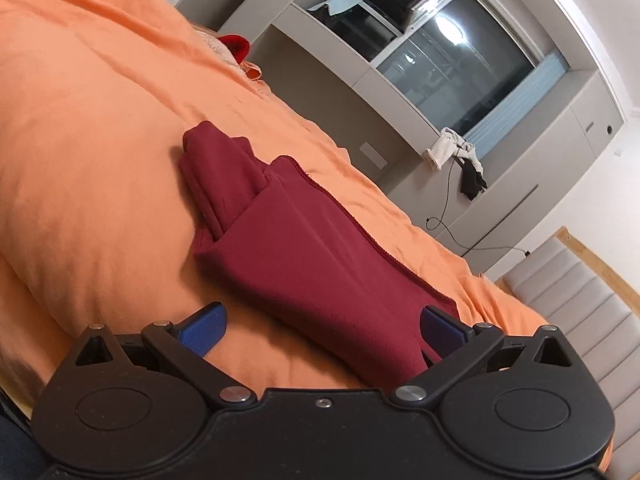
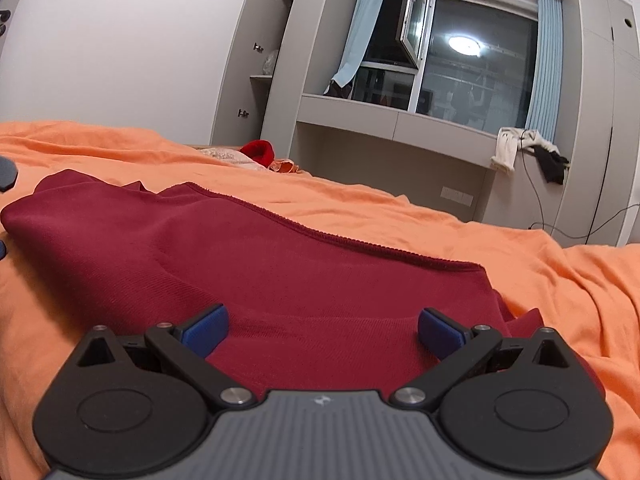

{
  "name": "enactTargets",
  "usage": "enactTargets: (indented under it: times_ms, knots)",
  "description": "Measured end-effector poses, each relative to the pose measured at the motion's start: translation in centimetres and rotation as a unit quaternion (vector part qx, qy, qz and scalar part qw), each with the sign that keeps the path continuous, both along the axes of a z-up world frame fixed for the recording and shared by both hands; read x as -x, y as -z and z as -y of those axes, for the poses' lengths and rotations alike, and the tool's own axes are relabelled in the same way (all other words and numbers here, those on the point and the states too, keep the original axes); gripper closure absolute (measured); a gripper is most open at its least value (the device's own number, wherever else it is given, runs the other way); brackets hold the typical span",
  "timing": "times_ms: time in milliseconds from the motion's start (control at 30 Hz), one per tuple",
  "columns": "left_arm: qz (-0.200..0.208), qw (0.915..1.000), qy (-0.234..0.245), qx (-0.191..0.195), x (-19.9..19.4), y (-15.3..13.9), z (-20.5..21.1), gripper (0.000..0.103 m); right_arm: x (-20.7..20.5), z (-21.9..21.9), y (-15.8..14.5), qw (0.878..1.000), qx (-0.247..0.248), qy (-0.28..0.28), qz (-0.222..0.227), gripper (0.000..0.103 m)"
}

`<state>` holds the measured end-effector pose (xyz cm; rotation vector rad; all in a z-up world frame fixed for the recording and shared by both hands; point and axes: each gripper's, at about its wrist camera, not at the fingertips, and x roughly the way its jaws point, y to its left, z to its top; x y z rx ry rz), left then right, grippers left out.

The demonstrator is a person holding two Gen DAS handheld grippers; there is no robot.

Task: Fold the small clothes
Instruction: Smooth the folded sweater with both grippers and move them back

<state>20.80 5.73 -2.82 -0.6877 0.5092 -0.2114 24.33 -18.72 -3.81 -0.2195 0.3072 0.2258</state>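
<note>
Maroon garment (image 2: 248,264) lies partly folded on the orange bedcover (image 2: 560,288). Left gripper (image 1: 322,326) and right gripper (image 2: 322,326) both released, empty. Next, probably: pinch an edge for another fold.

garment (image 2: 304,264): plain dark red, fine ribbed knit | bed cover (image 2: 520,248): plain orange | gripper pads (image 1: 202,326): blue, on black arms | curtains (image 2: 546,64): pale blue | cabinets (image 2: 592,92): light grey | cloth at bed's far edge (image 2: 260,152): bright red
</note>
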Motion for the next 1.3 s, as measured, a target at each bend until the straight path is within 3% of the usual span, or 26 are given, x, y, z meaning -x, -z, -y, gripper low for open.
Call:
enactTargets:
  times_ms: [233, 333, 533, 733, 833, 967, 1133, 1300]
  knots:
    - [0.002, 0.9985, 0.051, -0.017, -1.0, 0.5, 1.7, 0.001, 0.1, -0.1, -0.8, 1.0, -0.013, -0.004, 0.003, 0.0]
    - [0.001, 0.9989, 0.04, -0.024, -1.7, 1.0, 2.2, 0.001, 0.1, -0.2, -0.3, 1.0, -0.008, -0.002, 0.0, 0.0]
    - [-0.016, 0.9998, 0.008, 0.004, -3.7, 1.1, 2.1, 0.001, 0.6, -1.1, 0.4, 1.0, 0.011, 0.008, 0.019, 0.0]
    - [-0.028, 0.9986, 0.014, -0.041, -7.7, -0.3, 2.4, 0.001, 0.5, -0.6, -1.3, 1.0, -0.016, -0.001, 0.005, 0.0]
    - [-0.035, 0.9985, 0.009, -0.041, -9.4, -0.2, 2.1, 0.001, 0.4, -0.8, -1.5, 0.999, -0.03, -0.013, -0.003, 0.0]
    - [-0.026, 0.9989, 0.003, -0.038, -8.8, 0.0, 2.0, 0.001, 0.3, -1.7, -0.1, 1.0, 0.002, -0.01, -0.004, 0.0]
    - [-0.01, 0.9986, 0.003, -0.053, -7.8, 0.2, 2.4, 0.001, 0.9, -1.7, 0.6, 1.0, -0.002, -0.007, 0.019, 0.0]
    - [-0.004, 0.9991, 0.001, -0.043, -7.1, 0.1, 2.0, 0.001, 1.1, -1.6, 0.9, 1.0, -0.009, -0.007, 0.026, 0.0]
